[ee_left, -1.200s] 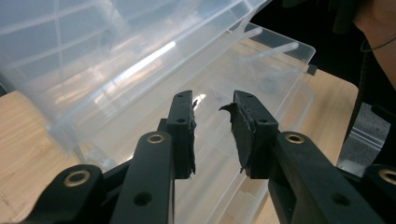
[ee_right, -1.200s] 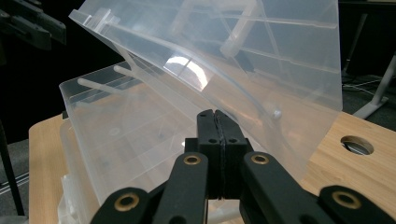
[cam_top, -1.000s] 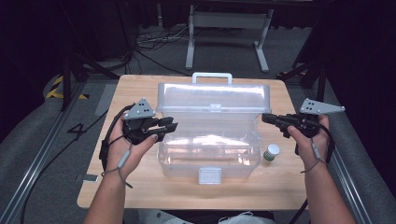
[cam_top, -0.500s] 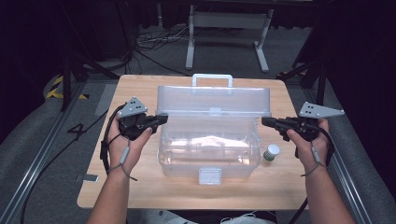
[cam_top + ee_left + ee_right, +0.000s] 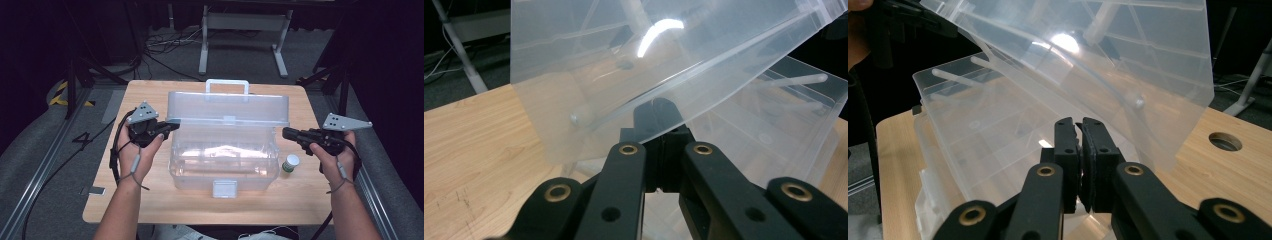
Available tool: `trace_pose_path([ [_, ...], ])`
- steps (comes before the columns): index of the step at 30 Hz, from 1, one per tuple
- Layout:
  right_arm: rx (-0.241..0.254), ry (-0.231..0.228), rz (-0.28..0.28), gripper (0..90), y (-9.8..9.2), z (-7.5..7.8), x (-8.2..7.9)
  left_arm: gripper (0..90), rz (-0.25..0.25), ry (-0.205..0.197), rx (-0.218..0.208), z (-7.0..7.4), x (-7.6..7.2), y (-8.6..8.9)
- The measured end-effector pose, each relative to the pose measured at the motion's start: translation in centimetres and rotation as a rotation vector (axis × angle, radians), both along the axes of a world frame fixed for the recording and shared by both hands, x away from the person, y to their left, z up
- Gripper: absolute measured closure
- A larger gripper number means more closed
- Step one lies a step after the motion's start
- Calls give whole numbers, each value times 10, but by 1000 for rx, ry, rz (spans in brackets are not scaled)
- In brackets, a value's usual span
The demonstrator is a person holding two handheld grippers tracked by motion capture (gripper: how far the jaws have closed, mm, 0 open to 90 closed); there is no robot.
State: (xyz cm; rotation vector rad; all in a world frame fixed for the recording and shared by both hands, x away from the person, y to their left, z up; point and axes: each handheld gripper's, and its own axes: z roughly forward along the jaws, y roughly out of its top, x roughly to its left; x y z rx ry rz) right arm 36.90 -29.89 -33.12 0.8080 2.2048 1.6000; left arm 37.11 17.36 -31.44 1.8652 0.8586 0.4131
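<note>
A: Wooden table, light grain, set on grey carpet; dark surround, cables and a metal stand base behind. One round hole in the tabletop, seen in the right gripper view.

B: Item one?

A: Clear plastic storage box, centre of the table, white latch at the front. Its lid stands raised and tilted, carry handle at the far edge.

B: Left side?

A: Left gripper, held in the person's left hand, at the lid's left end. Its jaws have just been closing and are now together. In the left gripper view the left gripper sits right under the lid's lower edge; whether it pinches that edge I cannot tell.

B: Right side?

A: Right gripper, in the right hand, pointing at the box's right end, just beside it. Jaws have just been opening a little; in the right gripper view the right gripper shows a thin slit between its pads, nothing between them. Lid hangs above it.

B: Anything else?

A: Small white bottle with green label, upright on the table, just beside the box's right front corner, below the right gripper.
</note>
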Motion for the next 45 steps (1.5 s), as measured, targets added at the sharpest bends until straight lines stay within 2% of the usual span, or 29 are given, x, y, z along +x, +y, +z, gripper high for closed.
trace_pose_path([
  [6,-32,-10,-35,812,-4,2,-7,897,-2,-2,-5,1,2,1],
  [12,-37,-14,-75,676,-5,3,-10,897,-1,-4,-2,3,4,1],
  [14,-39,-26,-95,614,-5,2,-10,897,-4,-2,-2,3,5,1],
  [18,-47,-45,-132,547,0,1,-7,897,-5,-1,-1,3,5,1],
  [22,-38,-63,-168,538,6,-1,-2,897,-1,-2,-1,3,5,0],
  [24,-11,-46,-190,526,7,-2,2,897,0,-2,-1,3,4,0],
  [27,0,-26,-189,521,9,-4,6,897,-1,-1,-2,3,4,0],
  [29,-22,-45,-204,520,11,-5,8,897,-1,-1,-2,3,5,0],
  [34,-48,-134,-252,512,16,-7,12,897,0,-1,-2,3,4,0],
  [37,-37,-124,-199,518,16,-9,15,897,0,2,-4,3,4,0],
  [39,-22,-104,-263,534,19,-9,16,897,-1,3,-4,3,4,0],
  [40,-33,-107,-276,532,21,-9,17,897,-1,3,-5,3,4,0],
  [43,-59,-120,-264,529,26,-9,17,897,0,2,-3,3,4,0],
  [45,-78,-157,-273,527,31,-9,17,896,-1,1,-2,3,4,0],
])
